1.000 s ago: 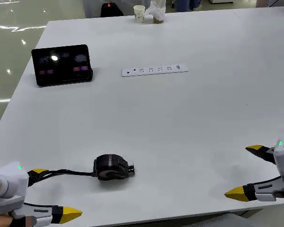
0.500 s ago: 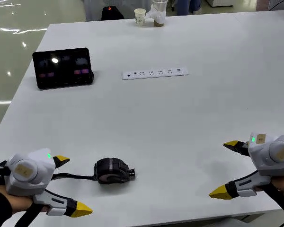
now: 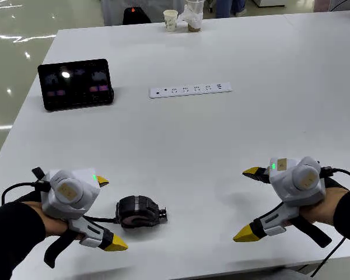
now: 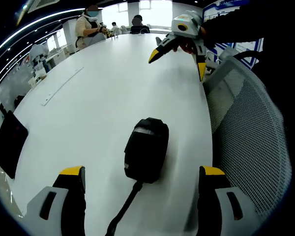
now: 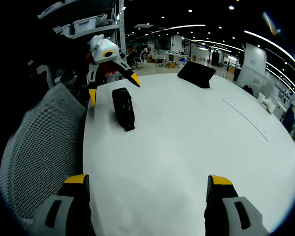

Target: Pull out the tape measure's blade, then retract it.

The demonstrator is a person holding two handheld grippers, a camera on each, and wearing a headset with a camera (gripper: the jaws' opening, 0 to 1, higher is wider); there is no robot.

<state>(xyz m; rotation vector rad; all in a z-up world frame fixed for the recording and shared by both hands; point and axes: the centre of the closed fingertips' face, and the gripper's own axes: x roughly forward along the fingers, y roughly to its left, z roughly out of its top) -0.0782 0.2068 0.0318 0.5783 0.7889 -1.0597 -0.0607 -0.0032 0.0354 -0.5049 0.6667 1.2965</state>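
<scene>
The black tape measure [image 3: 138,211] lies on its side near the front edge of the white table [image 3: 221,134], its blade not pulled out. A black strap runs from it toward the left. My left gripper [image 3: 109,213] is open just left of it, jaws spread to either side of its rear end without touching. In the left gripper view the tape measure [image 4: 146,147] sits just ahead of the left gripper [image 4: 141,172]. My right gripper [image 3: 247,204] stands open well to the right, with nothing between its jaws. The right gripper view shows the tape measure [image 5: 123,108] far ahead.
A dark tablet [image 3: 76,83] stands at the back left and a white power strip [image 3: 189,89] lies mid-table. Paper cups [image 3: 171,19] stand at the far edge. A grey mesh chair [image 4: 246,128] is close to the table's near edge.
Both grippers have come further onto the table. The left one has moved right, up to the tape measure. The right one has shifted left. The tape measure has not moved.
</scene>
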